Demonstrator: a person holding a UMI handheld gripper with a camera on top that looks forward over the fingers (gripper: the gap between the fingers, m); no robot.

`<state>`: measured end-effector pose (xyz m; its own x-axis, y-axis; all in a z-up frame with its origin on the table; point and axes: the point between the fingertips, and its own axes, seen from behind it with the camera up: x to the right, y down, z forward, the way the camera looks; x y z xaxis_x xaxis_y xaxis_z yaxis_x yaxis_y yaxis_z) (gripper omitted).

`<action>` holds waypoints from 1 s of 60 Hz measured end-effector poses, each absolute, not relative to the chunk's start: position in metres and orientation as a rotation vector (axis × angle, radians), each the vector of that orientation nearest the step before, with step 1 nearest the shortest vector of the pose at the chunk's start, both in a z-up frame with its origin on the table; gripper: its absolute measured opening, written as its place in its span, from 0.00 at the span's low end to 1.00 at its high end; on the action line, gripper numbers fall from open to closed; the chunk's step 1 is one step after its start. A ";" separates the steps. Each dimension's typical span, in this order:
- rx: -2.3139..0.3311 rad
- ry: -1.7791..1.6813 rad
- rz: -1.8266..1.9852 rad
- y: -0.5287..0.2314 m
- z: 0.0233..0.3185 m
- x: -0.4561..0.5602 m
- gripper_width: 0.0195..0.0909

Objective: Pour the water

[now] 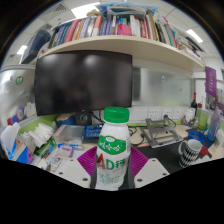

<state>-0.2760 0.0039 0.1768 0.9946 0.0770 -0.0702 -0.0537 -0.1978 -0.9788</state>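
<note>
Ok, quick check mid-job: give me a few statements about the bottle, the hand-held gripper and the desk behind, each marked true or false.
1. The bottle has a green cap. True.
2. The bottle lies on its side. False: it stands upright.
3. The hand-held gripper has the bottle between its fingers. True.
4. The monitor shows a bright picture. False: its screen is dark.
5. Books fill the shelf above the monitor. True.
6. The bottle's cap is off. False: it is on.
</note>
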 end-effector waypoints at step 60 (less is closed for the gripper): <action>-1.391 1.348 1.512 0.031 0.206 -0.065 0.34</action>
